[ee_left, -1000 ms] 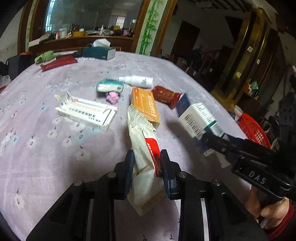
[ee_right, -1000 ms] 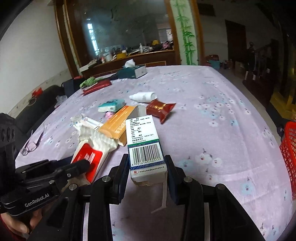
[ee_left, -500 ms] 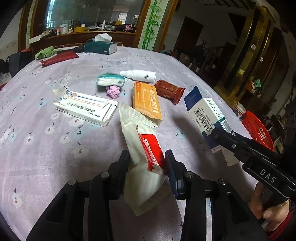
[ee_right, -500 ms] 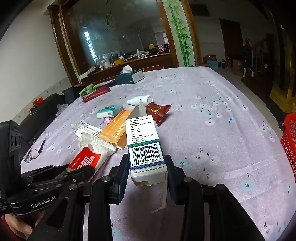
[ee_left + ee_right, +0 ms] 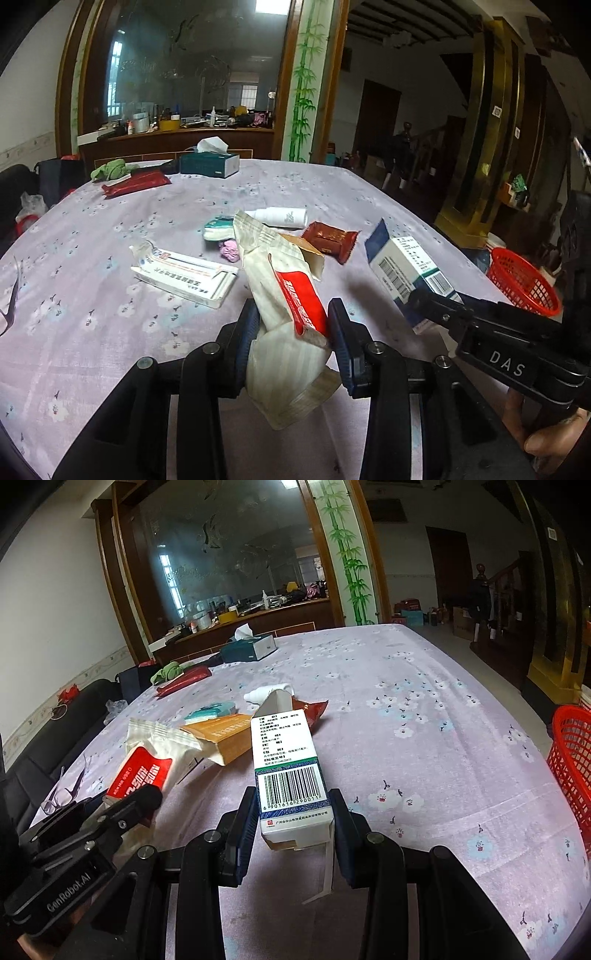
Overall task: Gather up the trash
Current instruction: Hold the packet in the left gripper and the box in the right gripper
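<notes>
On box [image 5: 290, 771]: barcode 6901616290011.

Readable stuff: the right gripper [image 5: 424, 306] has "DAS" on its body, the left gripper [image 5: 147, 797] says "GenRobot.AI". Barcode on the white medicine box [image 5: 288, 768] reads 6901616290011. Other Chinese print is too small to read.

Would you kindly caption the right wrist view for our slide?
Right hand-held gripper grips a barcoded carton above the littered table.
</notes>
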Demonstrator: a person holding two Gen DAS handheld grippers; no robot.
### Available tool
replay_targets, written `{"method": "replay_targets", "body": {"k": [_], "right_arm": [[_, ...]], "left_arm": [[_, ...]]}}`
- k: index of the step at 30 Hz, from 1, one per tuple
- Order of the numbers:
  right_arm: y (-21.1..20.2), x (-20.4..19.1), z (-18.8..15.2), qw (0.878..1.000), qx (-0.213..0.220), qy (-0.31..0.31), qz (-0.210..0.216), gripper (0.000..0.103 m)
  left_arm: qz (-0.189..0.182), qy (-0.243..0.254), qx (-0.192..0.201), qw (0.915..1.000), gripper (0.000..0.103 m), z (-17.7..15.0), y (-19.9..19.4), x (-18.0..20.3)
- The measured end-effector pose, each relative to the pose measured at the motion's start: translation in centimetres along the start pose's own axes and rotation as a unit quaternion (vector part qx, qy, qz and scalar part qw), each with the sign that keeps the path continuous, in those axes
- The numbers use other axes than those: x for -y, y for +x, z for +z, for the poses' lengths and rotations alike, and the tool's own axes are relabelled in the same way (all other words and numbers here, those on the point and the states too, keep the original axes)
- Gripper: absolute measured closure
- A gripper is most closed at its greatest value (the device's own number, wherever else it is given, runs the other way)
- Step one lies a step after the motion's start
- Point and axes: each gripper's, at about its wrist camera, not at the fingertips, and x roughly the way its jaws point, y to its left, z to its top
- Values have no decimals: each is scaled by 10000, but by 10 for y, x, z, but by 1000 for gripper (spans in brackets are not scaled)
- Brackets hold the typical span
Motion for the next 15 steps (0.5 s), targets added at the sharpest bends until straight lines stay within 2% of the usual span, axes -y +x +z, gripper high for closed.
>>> {"method": "replay_targets", "body": {"k": [10, 15], "right_arm": [[1, -2, 1, 10000, -32, -29, -5, 63], [2, -2, 2, 10000, -40, -26, -2, 63]], "left_arm": [[148, 57, 121, 9998, 66, -5, -4, 2], [426, 223, 355, 9982, 66, -11, -15, 12]]}}
